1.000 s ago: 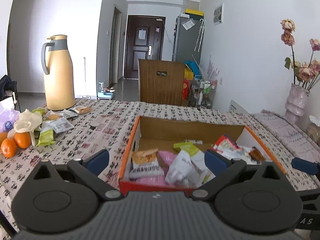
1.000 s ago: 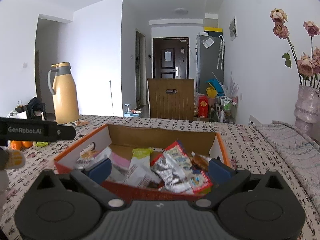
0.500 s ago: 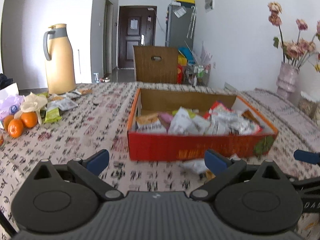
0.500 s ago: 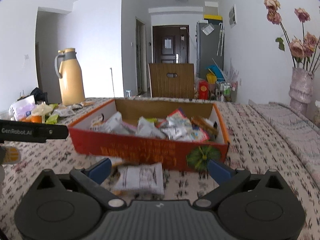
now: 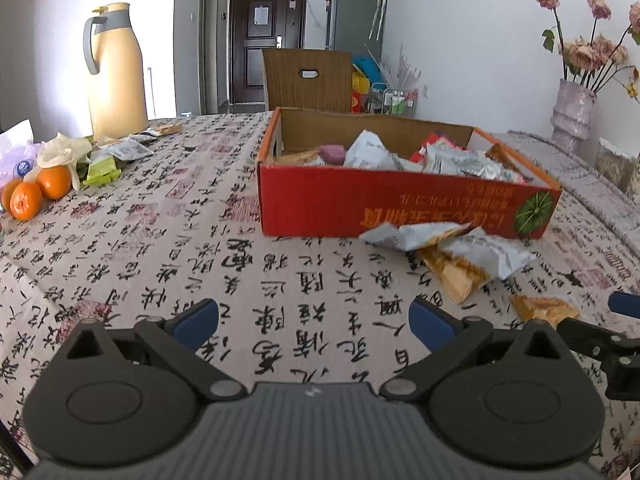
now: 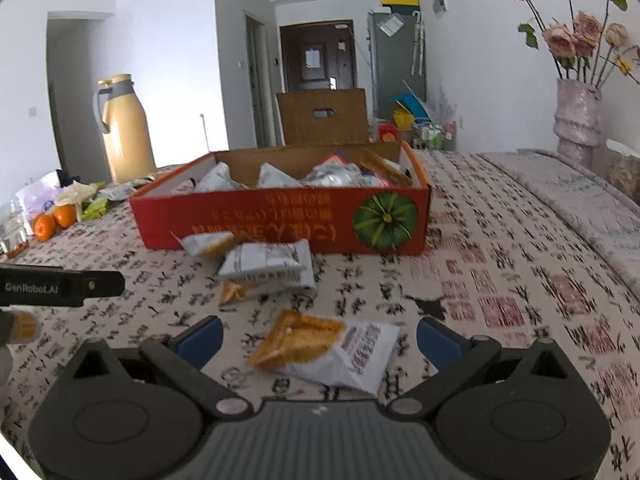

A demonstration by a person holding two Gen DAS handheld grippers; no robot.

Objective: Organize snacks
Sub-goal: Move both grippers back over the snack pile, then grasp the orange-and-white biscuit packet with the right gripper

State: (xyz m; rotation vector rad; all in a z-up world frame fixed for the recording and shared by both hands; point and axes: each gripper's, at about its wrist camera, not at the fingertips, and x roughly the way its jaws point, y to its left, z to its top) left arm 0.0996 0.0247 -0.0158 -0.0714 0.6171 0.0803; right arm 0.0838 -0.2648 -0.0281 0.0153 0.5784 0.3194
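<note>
Left of the red box (image 5: 400,208), the oranges (image 5: 36,192) and a few loose packets (image 5: 102,170) sit by the flask (image 5: 116,68), likely unsorted. The left tongs (image 5: 314,322) hover spread and empty over bare surface (image 5: 160,232) before the box. At its front lie spilled packets (image 6: 268,264); the right tongs (image 6: 318,338), spread wide (nothing pinched), frame the nearest biscuit packet (image 6: 320,348), probably next for the box
</note>
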